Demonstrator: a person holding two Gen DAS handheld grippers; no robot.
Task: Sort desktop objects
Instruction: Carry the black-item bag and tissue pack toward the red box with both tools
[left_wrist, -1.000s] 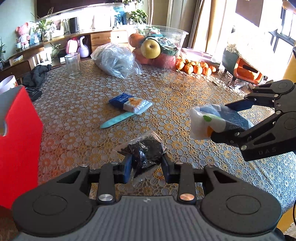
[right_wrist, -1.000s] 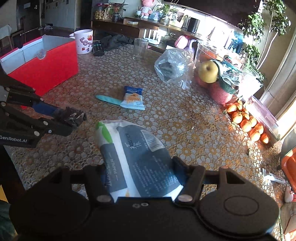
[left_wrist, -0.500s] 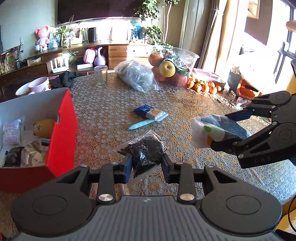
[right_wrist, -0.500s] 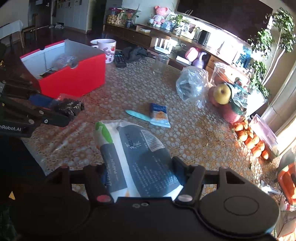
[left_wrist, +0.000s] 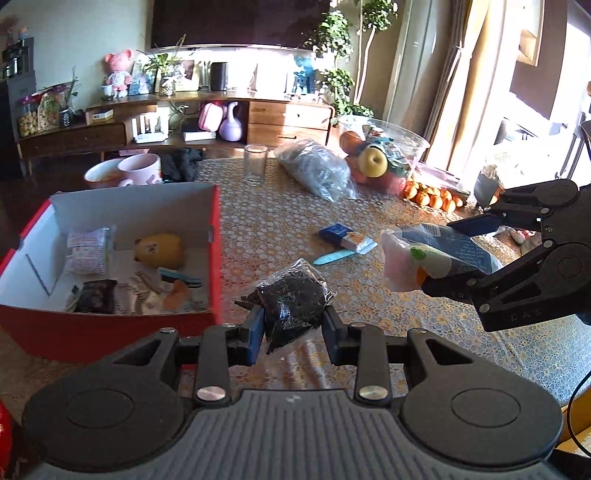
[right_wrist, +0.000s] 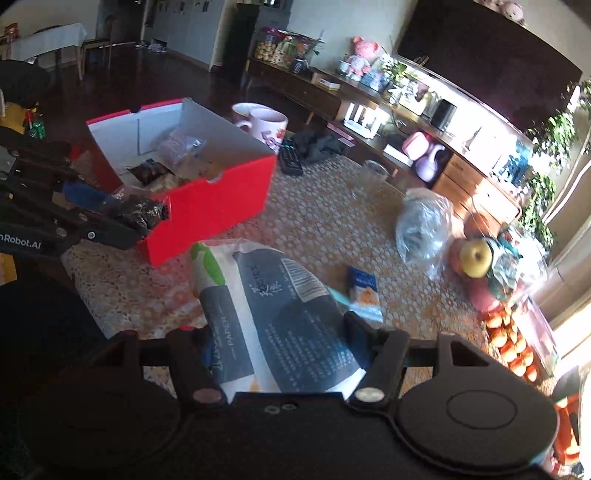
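- Left gripper (left_wrist: 293, 328): fingers pinching a crinkly clear plastic bag of dark black contents (left_wrist: 291, 301); bag sticks out forward past the fingertips, held above the table.
- Right gripper (right_wrist: 280, 354): fingers clamped on a grey-and-white soft tissue paper pack with a green stripe (right_wrist: 266, 306); pack fills the gap between the fingers and extends well ahead of them.
- In the left wrist view the right gripper (left_wrist: 448, 254) sits to the right of the left fingers, tissue pack (left_wrist: 432, 254) pointing left, apart from the black bag.
- Open red cardboard box with white interior (left_wrist: 216, 236): ahead-left of the left fingers, just beside the black bag. Inside: yellow plush-like toy (left_wrist: 159, 251), white wrapped packet (left_wrist: 86, 249), dark packet (left_wrist: 96, 301), other small wrappers.
- Same red box (right_wrist: 221, 206) is ahead-left of the right fingers.
- Small blue-and-orange snack packet (left_wrist: 345, 238) and flat teal plastic stick (left_wrist: 334, 256): on the gold lace-pattern tablecloth (left_wrist: 369, 295), ahead of the left fingers, between both grippers; packet and stick are touching.
- Farther ahead: clear drinking glass (left_wrist: 255, 164), crumpled clear plastic bag (left_wrist: 314, 170), clear fruit bowl with a yellow apple (left_wrist: 384, 151).
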